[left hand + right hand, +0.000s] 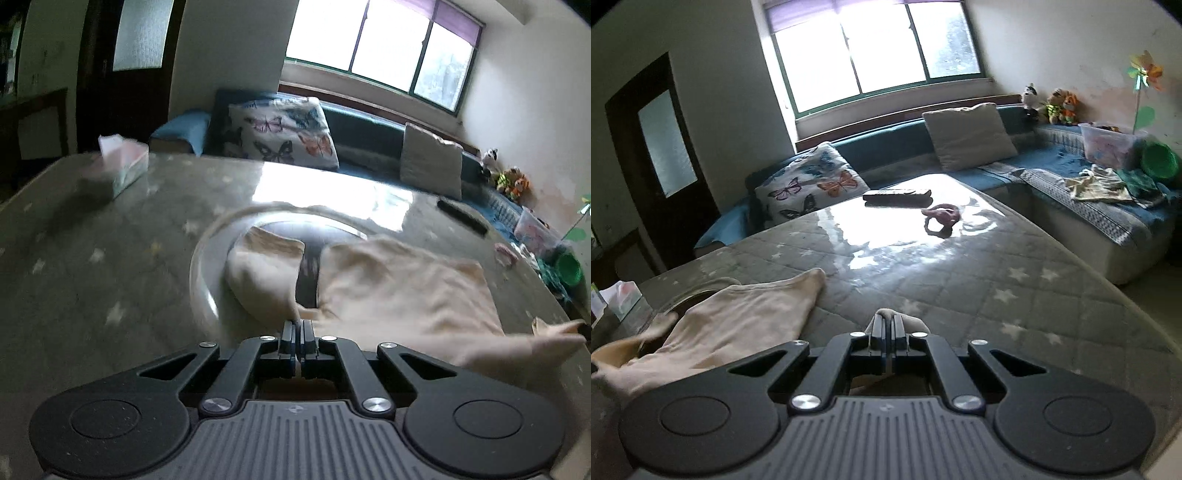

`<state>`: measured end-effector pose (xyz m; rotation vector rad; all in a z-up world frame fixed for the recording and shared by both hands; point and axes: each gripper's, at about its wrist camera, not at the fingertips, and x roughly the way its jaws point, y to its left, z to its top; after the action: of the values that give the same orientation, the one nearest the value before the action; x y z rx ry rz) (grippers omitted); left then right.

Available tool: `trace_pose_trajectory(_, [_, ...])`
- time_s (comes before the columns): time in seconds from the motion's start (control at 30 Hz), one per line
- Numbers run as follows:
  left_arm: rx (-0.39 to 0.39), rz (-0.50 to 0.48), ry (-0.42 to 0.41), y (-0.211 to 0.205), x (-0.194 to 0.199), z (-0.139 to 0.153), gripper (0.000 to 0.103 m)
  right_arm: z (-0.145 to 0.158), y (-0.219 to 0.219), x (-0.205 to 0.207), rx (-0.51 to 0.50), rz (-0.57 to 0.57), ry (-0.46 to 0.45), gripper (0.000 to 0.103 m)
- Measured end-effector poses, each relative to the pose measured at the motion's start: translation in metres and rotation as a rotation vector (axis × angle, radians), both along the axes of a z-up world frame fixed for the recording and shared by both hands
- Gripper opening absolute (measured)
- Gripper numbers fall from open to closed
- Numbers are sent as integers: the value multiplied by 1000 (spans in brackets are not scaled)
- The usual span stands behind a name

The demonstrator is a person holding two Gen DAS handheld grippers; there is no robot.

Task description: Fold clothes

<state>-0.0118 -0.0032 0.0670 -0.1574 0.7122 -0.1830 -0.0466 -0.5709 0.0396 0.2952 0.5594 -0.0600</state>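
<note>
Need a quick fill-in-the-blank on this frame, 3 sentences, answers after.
1. Both tongs, left and right, are shut on the cream ____.
2. The pillow on the sofa is printed with ____.
3. The black remote lies on the table beside a ____ hair tie.

Answers: garment; butterflies; pink

Your left wrist camera sits just behind the left gripper [298, 325], looking forward and down along its fingers, low over the table [92, 258], toward the window [384, 48] and sofa [362, 129]. Your right wrist camera rides the same way behind the right gripper [888, 325], tilted down, facing the same window wall from farther right. Both views share the cream garment [399, 291] close in, the butterfly cushion [284, 133], the remote [897, 195] and the tissue box [123, 162].
</note>
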Motion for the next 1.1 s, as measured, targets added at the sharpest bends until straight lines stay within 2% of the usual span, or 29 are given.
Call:
trace_pose_trajectory(0.13, [23,-57,58,-6,-25,-4,3,-3,-3,-12,-2,-9,21,3])
trace_pose_trajectory(0.3, [80,-82,51,-11,-34,-1,6,-13,-22,-21,-7,-72,78,11])
trace_pose_trajectory(0.33, [83,-85,38,-11,-33,3,8,-13,-25,-23,-19,-88,81,11])
trace_pose_trajectory(0.43, [97,-96,-1,-14,-26,11,28,-5,-30,-24,-56,-115,71,11])
trace_pose_trajectory(0.57, [125,-120,-41,-28,-2,12,29,3,-20,-6,-72,-73,52,12])
trace_pose_trajectory(0.7, [133,-167,-46,-50,35,5,29,2,11,26,-73,33,48,19])
trace_pose_trajectory(0.9, [158,-212,-39,-76,97,-12,31,-2,56,74,-70,190,53,21])
trace_pose_trajectory(1.1, [191,-227,-6,-84,147,-34,41,-13,87,116,-80,295,76,24])
